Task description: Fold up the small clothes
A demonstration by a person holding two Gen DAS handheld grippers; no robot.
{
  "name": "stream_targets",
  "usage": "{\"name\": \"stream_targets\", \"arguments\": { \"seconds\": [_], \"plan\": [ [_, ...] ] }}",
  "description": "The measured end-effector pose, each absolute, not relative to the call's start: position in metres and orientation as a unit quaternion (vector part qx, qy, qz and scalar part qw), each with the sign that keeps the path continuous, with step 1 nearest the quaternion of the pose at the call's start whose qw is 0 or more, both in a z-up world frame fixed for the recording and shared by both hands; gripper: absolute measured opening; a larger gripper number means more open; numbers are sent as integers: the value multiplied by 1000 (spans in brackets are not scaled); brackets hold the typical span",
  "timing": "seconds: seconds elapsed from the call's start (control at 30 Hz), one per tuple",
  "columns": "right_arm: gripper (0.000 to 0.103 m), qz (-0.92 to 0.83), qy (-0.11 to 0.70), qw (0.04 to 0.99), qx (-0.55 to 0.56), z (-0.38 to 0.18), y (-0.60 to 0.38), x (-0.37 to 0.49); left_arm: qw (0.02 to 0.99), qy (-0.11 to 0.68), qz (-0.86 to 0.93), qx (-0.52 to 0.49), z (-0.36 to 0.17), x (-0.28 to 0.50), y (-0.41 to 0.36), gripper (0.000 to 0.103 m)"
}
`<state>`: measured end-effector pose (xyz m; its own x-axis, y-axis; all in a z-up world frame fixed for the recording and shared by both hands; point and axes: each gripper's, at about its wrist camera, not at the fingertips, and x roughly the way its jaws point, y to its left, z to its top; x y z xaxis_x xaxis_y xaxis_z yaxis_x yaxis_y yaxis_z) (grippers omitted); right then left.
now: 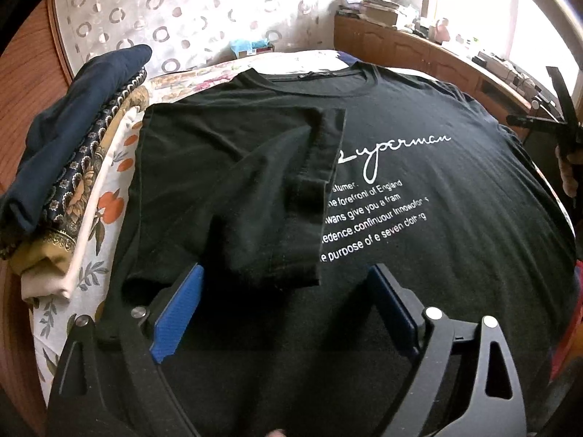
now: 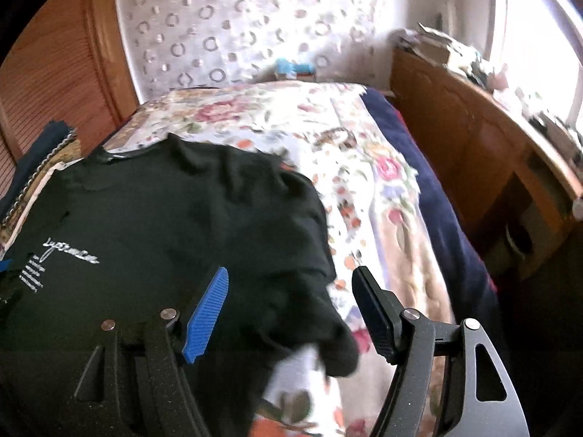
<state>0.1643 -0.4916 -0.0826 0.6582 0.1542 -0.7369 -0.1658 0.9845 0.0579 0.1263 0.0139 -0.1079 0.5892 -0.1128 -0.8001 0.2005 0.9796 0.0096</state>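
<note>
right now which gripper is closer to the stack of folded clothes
Left. The left gripper hovers over the black t-shirt's folded side, next to the stack of folded clothes. The right gripper is at the shirt's opposite edge, farther from it.

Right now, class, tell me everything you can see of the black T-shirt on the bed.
The black T-shirt looks like soft cotton, with a ribbed round collar and white print, a script word over lines of small text. It lies front up on the flowered bedspread. One side, sleeve included, is folded over the chest, hiding the print's start. The other sleeve lies rumpled at the bedspread's edge. No pads press on it.
</note>
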Motion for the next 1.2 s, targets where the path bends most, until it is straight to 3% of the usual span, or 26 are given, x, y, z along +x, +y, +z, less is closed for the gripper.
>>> {"name": "stream_targets", "arguments": {
  "seconds": [0.3,0.37,0.43,0.5,0.6,0.93,1.2],
  "plan": [
    [62,106,442,890,42,-97,-517,184,889,446,-89,50,-108,127,13,92],
    [53,116,444,887,51,-95,-518,191,890,445,-89,49,-108,127,13,92],
    [31,125,442,887,48,-92,-518,195,890,445,-88,50,-108,127,13,92],
    [18,117,437,892,23,-87,-512,191,890,445,-89,49,-108,127,13,92],
    [10,108,426,898,-16,-85,-499,187,890,445,-86,49,-108,127,13,92],
    [9,145,344,926,-56,-57,-459,170,942,328,-70,33,-62,100,7,92],
    [9,203,368,903,-88,-85,-422,158,958,270,-91,16,-36,92,-5,92]
  ]
}}
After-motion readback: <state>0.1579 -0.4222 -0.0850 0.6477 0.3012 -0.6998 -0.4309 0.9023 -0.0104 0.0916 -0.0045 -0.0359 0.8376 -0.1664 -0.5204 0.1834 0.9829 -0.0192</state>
